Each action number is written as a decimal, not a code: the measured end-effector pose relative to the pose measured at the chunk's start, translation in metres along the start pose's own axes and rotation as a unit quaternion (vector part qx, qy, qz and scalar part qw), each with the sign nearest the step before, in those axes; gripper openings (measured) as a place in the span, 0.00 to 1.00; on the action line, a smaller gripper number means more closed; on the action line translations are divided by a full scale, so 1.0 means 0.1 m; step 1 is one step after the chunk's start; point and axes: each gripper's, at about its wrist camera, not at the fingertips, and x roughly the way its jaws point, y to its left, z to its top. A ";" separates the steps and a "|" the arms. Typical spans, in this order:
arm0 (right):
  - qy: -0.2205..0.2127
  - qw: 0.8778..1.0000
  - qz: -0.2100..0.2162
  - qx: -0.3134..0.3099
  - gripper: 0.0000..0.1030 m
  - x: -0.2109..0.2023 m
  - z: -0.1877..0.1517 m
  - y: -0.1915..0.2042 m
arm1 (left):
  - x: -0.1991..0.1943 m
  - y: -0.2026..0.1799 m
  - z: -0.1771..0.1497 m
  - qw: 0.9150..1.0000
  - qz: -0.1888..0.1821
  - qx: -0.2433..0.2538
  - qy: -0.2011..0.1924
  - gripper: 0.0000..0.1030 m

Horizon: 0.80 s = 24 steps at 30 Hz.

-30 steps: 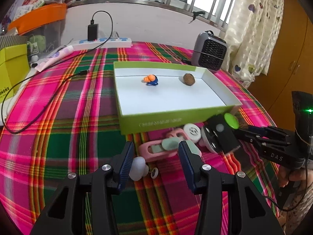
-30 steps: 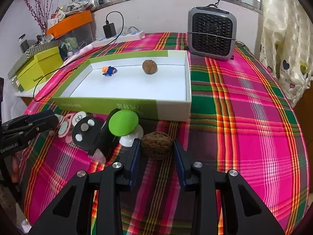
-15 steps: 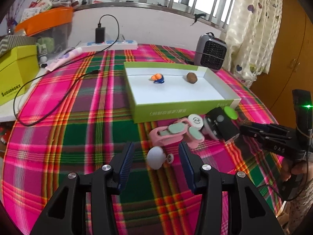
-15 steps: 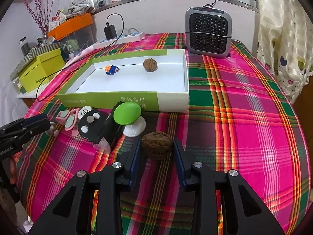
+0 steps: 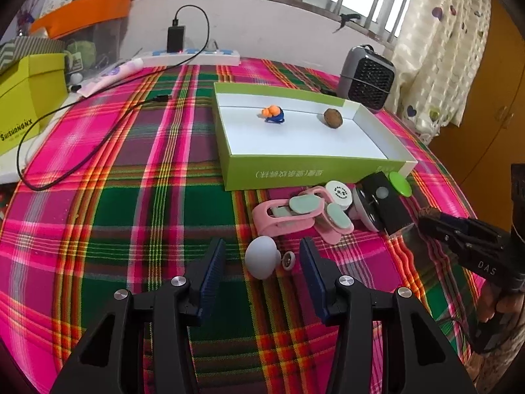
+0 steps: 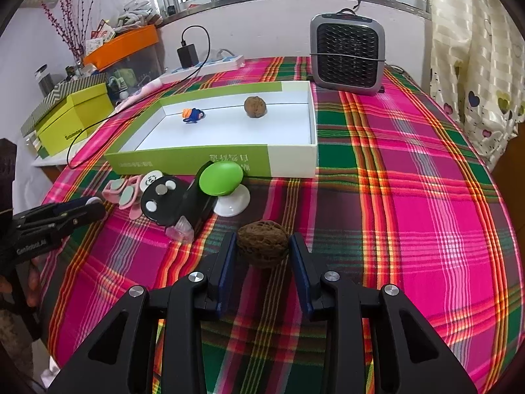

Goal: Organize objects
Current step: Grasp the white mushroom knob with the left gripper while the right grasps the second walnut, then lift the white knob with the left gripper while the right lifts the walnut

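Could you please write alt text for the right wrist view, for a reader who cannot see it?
The right hand-held gripper clamps a brown walnut above a pink-and-green plaid tablecloth. Behind it, a shallow green box holds a second walnut and a small orange-and-blue toy; a green-topped button and other small items lie before the box.

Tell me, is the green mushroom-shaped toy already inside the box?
No, the green mushroom-shaped toy sits on the plaid tablecloth just outside the box, against its front wall.
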 end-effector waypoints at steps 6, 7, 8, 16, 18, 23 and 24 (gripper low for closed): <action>0.004 1.000 0.003 0.000 0.33 0.01 0.00 0.00 | 0.00 0.01 0.00 1.000 0.007 -0.003 0.000 0.32; 0.004 1.000 0.002 0.000 0.33 0.02 0.00 0.00 | 0.00 0.01 0.00 1.000 0.007 -0.004 0.000 0.30; 0.005 1.000 0.002 -0.001 0.33 0.01 0.00 0.00 | 0.00 0.01 0.00 1.000 0.006 -0.005 0.000 0.28; 0.005 1.000 0.003 0.001 0.33 0.02 0.00 -0.01 | 0.00 0.01 0.00 1.000 0.008 -0.005 0.000 0.28; 0.006 1.000 0.002 0.001 0.33 0.02 -0.01 0.00 | 0.00 0.01 0.00 1.000 0.009 -0.005 0.000 0.28; 0.007 1.000 0.000 -0.001 0.33 0.03 0.00 0.00 | 0.00 0.01 0.00 1.000 0.011 -0.006 0.000 0.28; 0.008 1.000 0.000 -0.001 0.33 0.03 0.00 0.00 | 0.00 0.01 0.00 1.000 0.011 -0.006 0.000 0.28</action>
